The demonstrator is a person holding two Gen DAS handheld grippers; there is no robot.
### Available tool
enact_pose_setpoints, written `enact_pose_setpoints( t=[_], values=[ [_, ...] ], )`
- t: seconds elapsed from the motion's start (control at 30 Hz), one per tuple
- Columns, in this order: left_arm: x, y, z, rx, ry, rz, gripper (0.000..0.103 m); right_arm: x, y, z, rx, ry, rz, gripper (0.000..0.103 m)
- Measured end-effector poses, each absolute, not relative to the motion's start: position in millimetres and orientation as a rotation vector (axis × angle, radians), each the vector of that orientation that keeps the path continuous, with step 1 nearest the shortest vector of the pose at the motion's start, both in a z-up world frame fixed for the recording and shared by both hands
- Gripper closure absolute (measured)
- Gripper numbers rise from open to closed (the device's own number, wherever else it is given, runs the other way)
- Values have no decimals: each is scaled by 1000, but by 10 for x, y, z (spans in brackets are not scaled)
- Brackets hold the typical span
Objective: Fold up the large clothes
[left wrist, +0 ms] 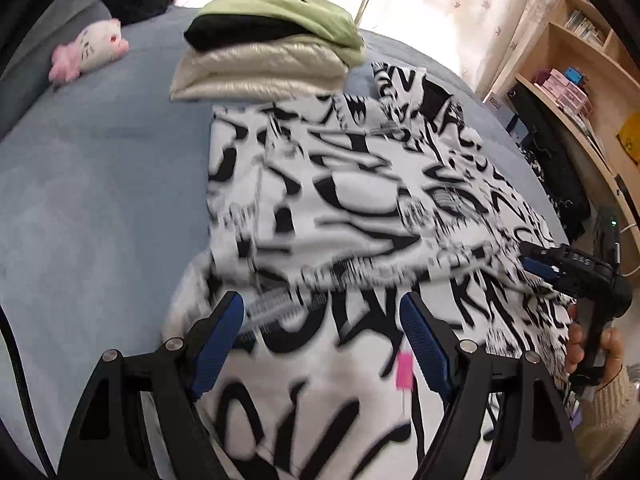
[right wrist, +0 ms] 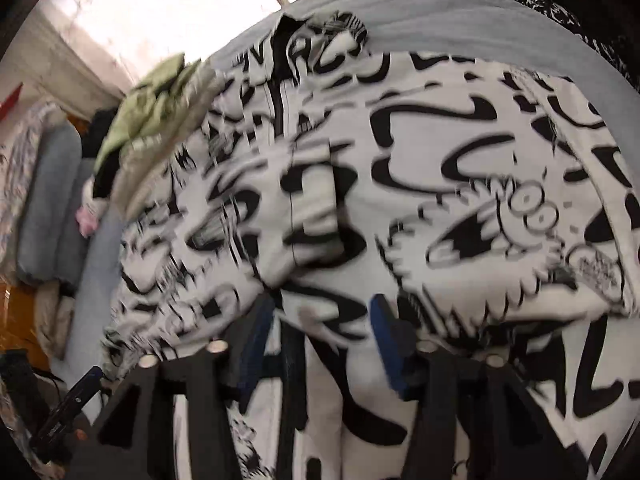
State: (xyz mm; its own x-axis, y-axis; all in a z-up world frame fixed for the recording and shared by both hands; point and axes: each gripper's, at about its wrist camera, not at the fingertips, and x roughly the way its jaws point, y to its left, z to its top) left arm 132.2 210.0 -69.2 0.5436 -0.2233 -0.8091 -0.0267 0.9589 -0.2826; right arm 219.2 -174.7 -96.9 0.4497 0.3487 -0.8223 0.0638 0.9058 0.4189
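Through my left wrist camera, my left claw [left wrist: 322, 336] hangs spread wide over the near hem of the black-and-white printed garment [left wrist: 344, 200], which lies partly folded on the blue bed [left wrist: 100, 168] just before a stack of folded clothes [left wrist: 268, 56]. Through my right wrist camera, my right claw [right wrist: 320, 336] also gapes, gripping nothing; I judge we're between folds, so next I must pinch the near edge with both and carry it over
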Motion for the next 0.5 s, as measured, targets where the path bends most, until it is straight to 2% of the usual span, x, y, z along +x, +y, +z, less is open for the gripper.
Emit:
enact_pose_setpoints(
  t=[0.17,0.5],
  values=[
    [1872,2339,-688,-259,1021,-63,24,2555,-1698,-885,413,1076,222,41],
    [2768,2784,-1357,-373,1186,40,24,3176,-1735,-1353,543,1142,307,41]
  ],
)
